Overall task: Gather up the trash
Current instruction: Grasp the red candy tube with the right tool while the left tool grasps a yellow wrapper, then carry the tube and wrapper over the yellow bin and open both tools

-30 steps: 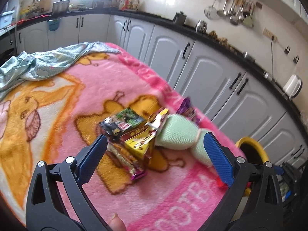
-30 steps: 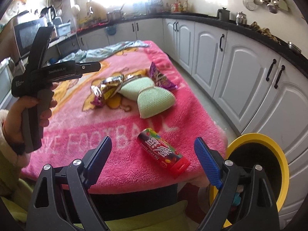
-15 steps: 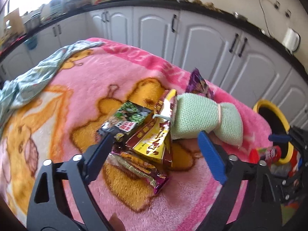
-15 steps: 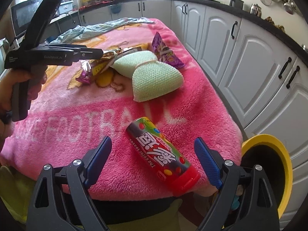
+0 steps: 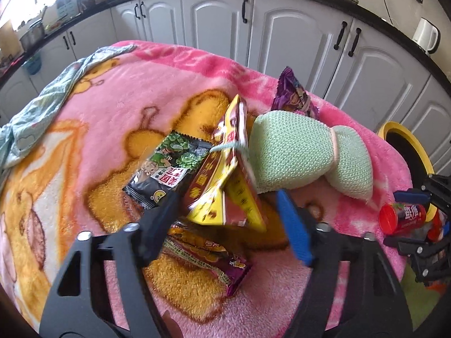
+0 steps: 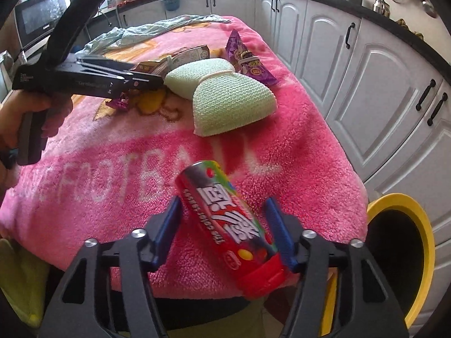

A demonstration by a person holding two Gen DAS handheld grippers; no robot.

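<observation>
Both tools have just been closing, each with a piece of trash between its jaws. In the right tool (image 6: 222, 232) lies the red candy tube with the red cap (image 6: 229, 226), across the near edge of the pink fleece blanket (image 6: 112, 169). The left jaw stands close at the tube's side and the right jaw near its cap end, but I cannot tell if the pads already press on it, so I judge the grip as not finished. A second ago these jaws stood wide and higher above the tube. Beside this tool on the right, below the blanket edge, is the yellow-rimmed bin (image 6: 400, 256), so the way for dropping is short.

Around the left tool (image 5: 228, 225), the jaws are half closed about the yellow and brown crumpled snack bag (image 5: 225, 194), which stands up on the pile; a gap still shows on each side. Earlier this tool was further back and fully open. Under it lies a brown and purple wrapper (image 5: 208, 256), to its left a black and green packet (image 5: 166, 169), beyond it a green knitted cloth (image 5: 287, 155) and a purple wrapper (image 5: 294, 95).
</observation>
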